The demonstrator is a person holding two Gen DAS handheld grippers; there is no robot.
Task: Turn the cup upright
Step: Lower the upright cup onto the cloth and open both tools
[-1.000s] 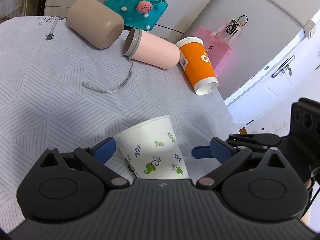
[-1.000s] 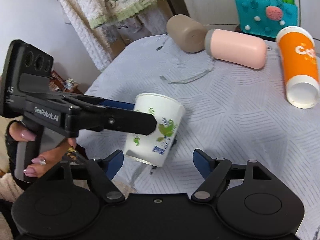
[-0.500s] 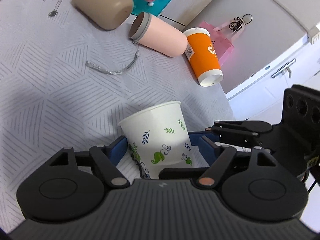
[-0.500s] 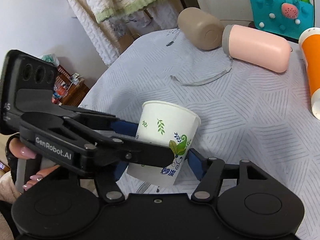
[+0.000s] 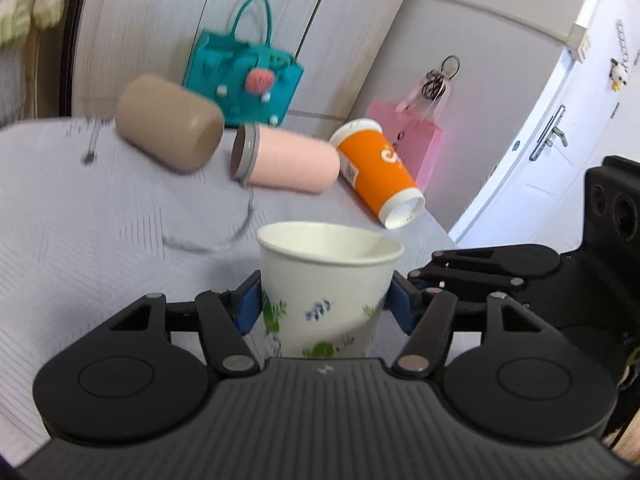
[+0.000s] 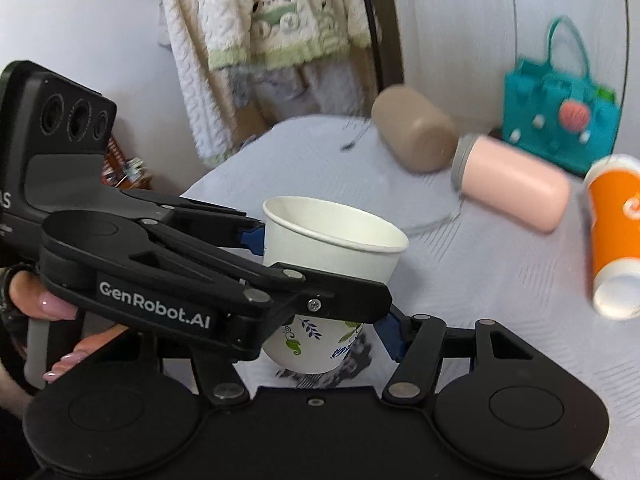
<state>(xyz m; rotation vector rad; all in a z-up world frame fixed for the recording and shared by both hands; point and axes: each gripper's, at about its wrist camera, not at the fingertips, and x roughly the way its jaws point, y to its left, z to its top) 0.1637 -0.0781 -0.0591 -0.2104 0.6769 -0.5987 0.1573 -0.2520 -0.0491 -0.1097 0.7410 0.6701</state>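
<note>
A white paper cup with leaf prints (image 5: pixel 326 280) stands mouth up, held just above the grey patterned tablecloth (image 5: pixel 80 220). My left gripper (image 5: pixel 324 306) is shut on its sides, blue pads against the wall. In the right wrist view the cup (image 6: pixel 332 248) sits between the fingers of my right gripper (image 6: pixel 320 332), whose right blue pad (image 6: pixel 390 334) is near the cup's base. The left gripper's black arm crosses in front and hides the right gripper's left pad, so I cannot tell whether it touches.
A tan cup (image 5: pixel 168 136), a pink bottle (image 5: pixel 288 164) with a grey cord, and an orange cup (image 5: pixel 376 176) lie on their sides at the back. A teal bag (image 5: pixel 240 80) and a pink bag (image 5: pixel 416 136) stand behind. The table edge is at the right.
The cup went from tilted on the table to upright, mouth up, lifted slightly. My left gripper closed on it and rotated level; the right gripper closed in around the base.
</note>
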